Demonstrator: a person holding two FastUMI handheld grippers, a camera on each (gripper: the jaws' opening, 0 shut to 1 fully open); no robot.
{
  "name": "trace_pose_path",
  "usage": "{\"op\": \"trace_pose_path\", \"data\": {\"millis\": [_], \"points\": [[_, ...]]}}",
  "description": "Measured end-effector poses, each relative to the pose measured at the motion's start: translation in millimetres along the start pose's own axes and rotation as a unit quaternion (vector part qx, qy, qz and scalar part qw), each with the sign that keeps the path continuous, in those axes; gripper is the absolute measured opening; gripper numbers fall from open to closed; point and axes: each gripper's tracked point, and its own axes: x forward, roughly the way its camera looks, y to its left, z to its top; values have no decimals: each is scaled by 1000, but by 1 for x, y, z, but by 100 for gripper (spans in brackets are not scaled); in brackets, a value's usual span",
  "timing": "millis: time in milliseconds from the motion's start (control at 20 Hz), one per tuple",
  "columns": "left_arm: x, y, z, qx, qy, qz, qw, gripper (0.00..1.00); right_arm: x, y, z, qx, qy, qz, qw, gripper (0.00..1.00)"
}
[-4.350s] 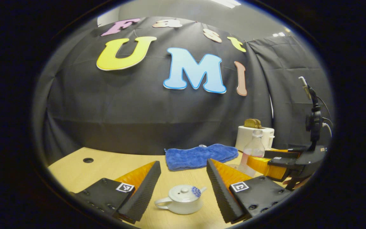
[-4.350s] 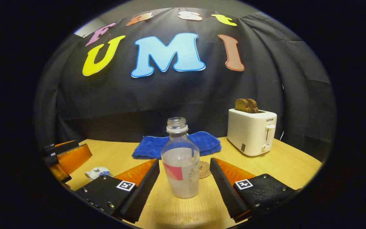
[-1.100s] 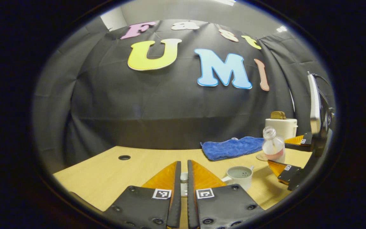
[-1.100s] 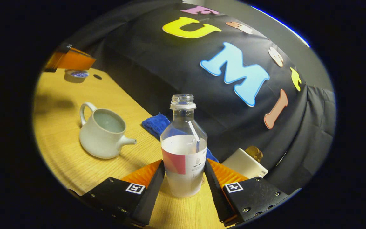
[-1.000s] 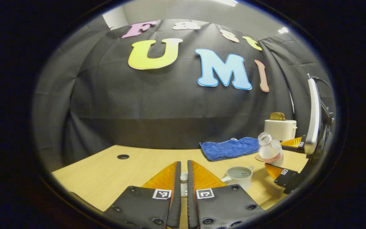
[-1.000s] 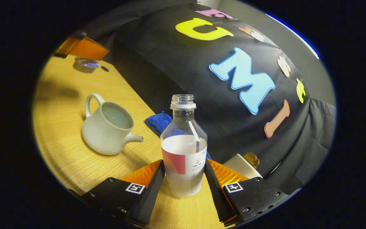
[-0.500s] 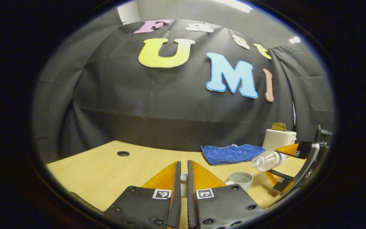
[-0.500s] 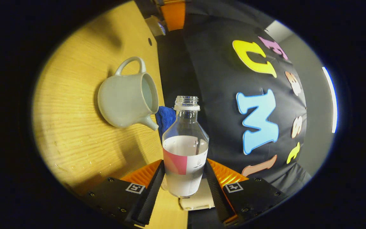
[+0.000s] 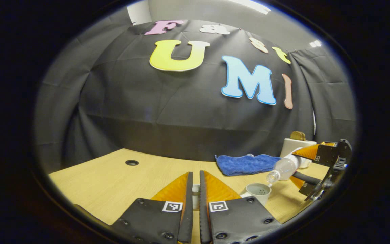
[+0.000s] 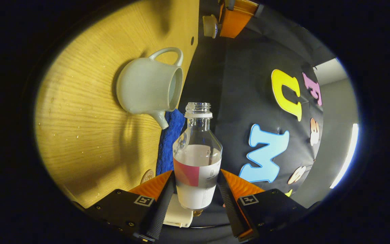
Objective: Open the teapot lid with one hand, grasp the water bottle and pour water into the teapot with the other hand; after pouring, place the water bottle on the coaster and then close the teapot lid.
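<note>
My right gripper (image 10: 196, 174) is shut on the clear water bottle (image 10: 197, 159), which is partly full and has no cap. In the left gripper view the bottle (image 9: 283, 166) lies tipped nearly flat in the right gripper (image 9: 296, 167), its mouth pointing down just above the rim of the white teapot (image 9: 257, 191). The teapot (image 10: 147, 84) stands lidless on the table. My left gripper (image 9: 195, 178) is shut on the teapot lid (image 9: 196, 189), of which a white sliver shows between the fingers. In the right gripper view, the left gripper (image 10: 227, 23) holds the lid (image 10: 209, 26) well away from the teapot.
A blue cloth (image 9: 247, 164) lies at the back of the wooden table (image 9: 113, 183), with a white toaster (image 9: 295, 145) to its right. The round coaster (image 10: 147, 176) sits near the cloth (image 10: 168, 142). A cable hole (image 9: 131, 162) marks the table's left part.
The right gripper has swung the bottle from upright to nearly flat and brought its mouth over the teapot. The left gripper has stayed put with the lid.
</note>
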Motion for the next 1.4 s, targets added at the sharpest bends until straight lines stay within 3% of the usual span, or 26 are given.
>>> {"op": "trace_pose_path", "data": {"millis": [300,1400], "points": [[0,8,2,-15,-5,5,1000,15,4,-19,3,-70,-16,-16,997,76],[0,12,-5,-40,4,3,999,15,5,-59,15,-201,-47,-56,977,76]]}}
